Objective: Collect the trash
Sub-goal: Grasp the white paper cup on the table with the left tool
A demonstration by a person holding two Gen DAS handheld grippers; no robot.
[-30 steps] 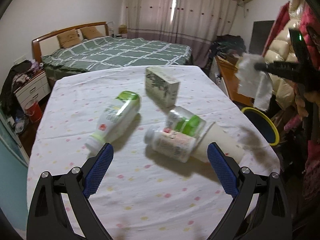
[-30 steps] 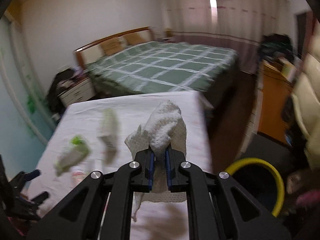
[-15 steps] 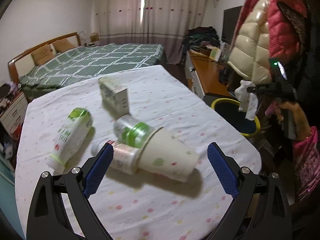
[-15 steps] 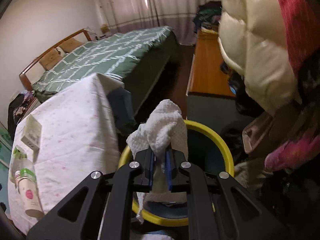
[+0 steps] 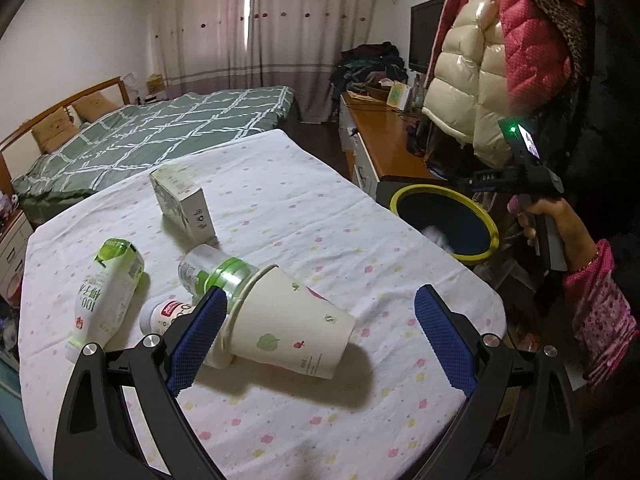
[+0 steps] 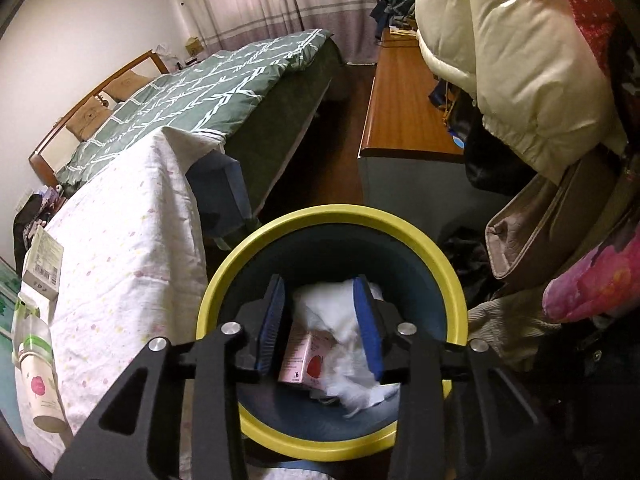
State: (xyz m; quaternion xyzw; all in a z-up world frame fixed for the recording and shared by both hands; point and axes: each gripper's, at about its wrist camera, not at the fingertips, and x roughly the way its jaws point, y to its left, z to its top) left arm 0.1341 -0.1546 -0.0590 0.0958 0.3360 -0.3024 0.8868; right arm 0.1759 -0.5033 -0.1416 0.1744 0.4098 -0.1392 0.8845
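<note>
My right gripper [image 6: 320, 330] is open and empty, right above the yellow-rimmed bin [image 6: 264, 232]. The white tissue [image 6: 344, 320] lies inside the bin beside a pink carton [image 6: 304, 364]. The bin [image 5: 432, 192] stands off the table's right edge. My left gripper [image 5: 316, 336] is open over the table, around a paper cup [image 5: 292, 328] lying on its side. Next to the cup lie a clear green-capped bottle [image 5: 208, 272], a small white bottle [image 5: 168, 312], a tall green-and-white bottle [image 5: 106, 292] and a carton box [image 5: 182, 200].
The table wears a dotted white cloth [image 5: 320, 216]. A green-quilted bed [image 5: 160, 136] is behind it. A wooden cabinet [image 6: 404, 92] and hanging coats [image 6: 500, 48] crowd the right side near the bin.
My right gripper moved over the bin, opened and let go of the tissue, which now lies in the bin. My left gripper moved closer around the paper cup.
</note>
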